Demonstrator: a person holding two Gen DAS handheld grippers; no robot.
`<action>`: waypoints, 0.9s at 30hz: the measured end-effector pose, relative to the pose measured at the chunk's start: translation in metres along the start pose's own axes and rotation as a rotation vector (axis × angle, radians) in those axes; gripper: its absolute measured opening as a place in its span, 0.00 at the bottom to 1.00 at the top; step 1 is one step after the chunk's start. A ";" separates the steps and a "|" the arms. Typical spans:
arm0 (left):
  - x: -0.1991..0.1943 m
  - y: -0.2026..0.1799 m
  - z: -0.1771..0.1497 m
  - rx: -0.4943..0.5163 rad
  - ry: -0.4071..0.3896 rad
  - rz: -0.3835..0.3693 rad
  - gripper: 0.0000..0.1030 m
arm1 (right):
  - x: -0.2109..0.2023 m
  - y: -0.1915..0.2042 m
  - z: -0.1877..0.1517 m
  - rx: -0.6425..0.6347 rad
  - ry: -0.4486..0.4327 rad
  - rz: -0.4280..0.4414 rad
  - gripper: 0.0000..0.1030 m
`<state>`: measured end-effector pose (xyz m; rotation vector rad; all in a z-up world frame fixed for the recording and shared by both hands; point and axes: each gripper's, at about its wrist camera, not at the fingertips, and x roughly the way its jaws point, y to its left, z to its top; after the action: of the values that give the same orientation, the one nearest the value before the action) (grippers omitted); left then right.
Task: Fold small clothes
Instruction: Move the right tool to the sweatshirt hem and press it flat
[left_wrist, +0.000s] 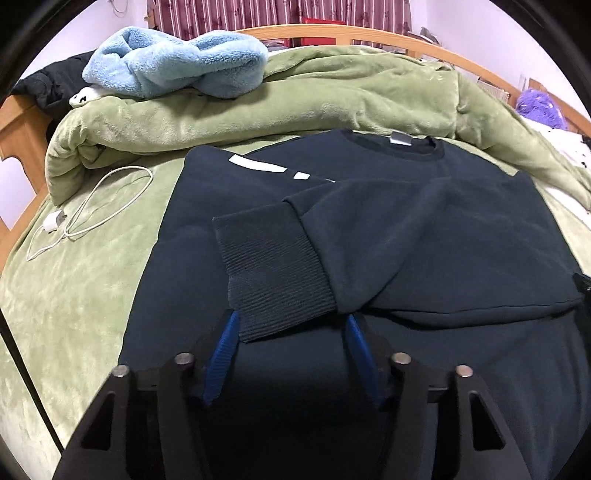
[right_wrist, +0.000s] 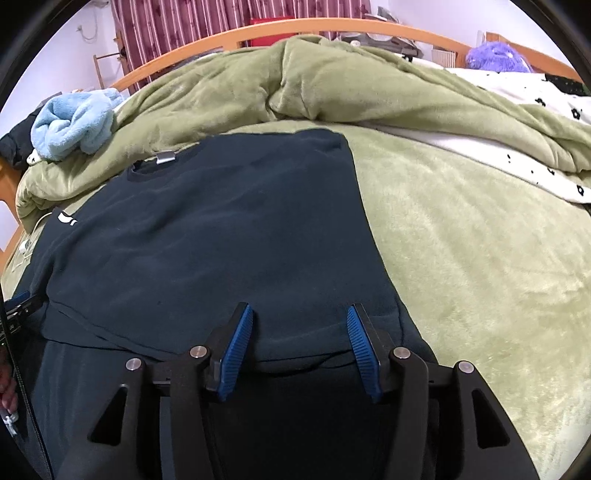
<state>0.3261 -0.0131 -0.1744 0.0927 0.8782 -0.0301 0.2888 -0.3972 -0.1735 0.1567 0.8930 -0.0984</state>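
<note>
Both tools sit right over the dark sweatshirt spread on the green-blanketed bed; left tool has its jaws apart around the folded-in ribbed cuff, right tool jaws apart above the folded edge, gripping nothing

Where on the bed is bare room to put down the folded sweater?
Bare green sheet lies right of the dark sweater, below the bunched blanket. Left of the sweater a white charger cable takes the space, and the blue towel crowds the far corner.
</note>
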 end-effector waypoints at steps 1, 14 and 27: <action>0.001 0.002 0.000 -0.003 -0.010 0.020 0.30 | 0.001 0.000 0.001 -0.002 -0.001 -0.003 0.51; -0.033 0.050 0.000 -0.067 -0.070 -0.041 0.13 | -0.003 0.002 0.009 0.021 -0.033 0.012 0.51; -0.046 0.047 -0.016 -0.093 -0.094 0.008 0.73 | -0.005 0.010 0.004 -0.041 0.003 -0.068 0.53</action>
<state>0.2877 0.0347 -0.1457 0.0075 0.7839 0.0135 0.2904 -0.3881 -0.1660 0.0881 0.9027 -0.1432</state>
